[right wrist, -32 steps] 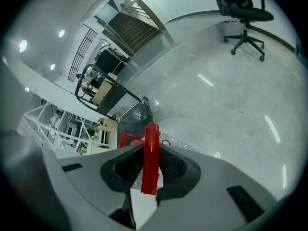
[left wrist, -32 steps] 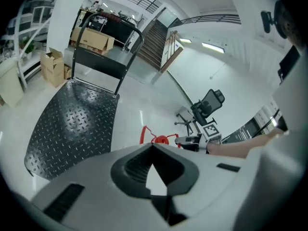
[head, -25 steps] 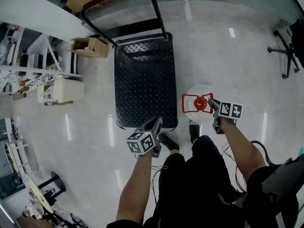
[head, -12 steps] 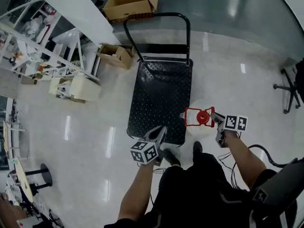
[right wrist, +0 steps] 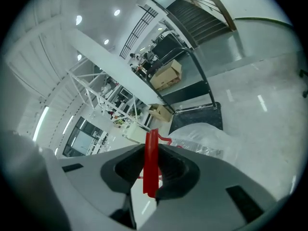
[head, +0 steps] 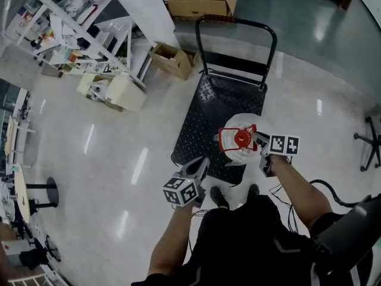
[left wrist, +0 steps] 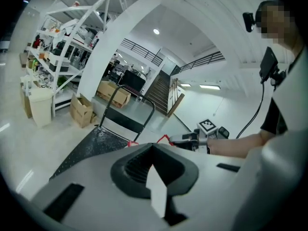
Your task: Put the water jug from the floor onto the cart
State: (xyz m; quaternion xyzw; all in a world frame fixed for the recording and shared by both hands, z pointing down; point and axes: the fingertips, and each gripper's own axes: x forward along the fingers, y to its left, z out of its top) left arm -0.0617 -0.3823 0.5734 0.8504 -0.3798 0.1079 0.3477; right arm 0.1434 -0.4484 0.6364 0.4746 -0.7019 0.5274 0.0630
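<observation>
The clear water jug (head: 238,140), with a red cap and red carry handle, hangs over the near right part of the black cart (head: 205,121). My right gripper (head: 257,140) is shut on the red handle (right wrist: 151,167), which stands upright between its jaws. The jug's clear body (right wrist: 202,136) shows beyond them, with the cart (right wrist: 207,113) behind. My left gripper (head: 193,170) hovers off the cart's near edge, jaws together and holding nothing. In the left gripper view its tips (left wrist: 153,146) point at the cart deck (left wrist: 91,143).
The cart's push handle (head: 238,25) rises at its far end. Cardboard boxes (head: 201,0) (head: 172,60) lie beyond and to the left of it. White shelving (head: 71,22) and a white bin (head: 119,91) stand at the left, an office chair (head: 372,142) at the right.
The jug has come up off the floor at the cart's right side and moved over the deck in my right gripper. My left gripper has risen too.
</observation>
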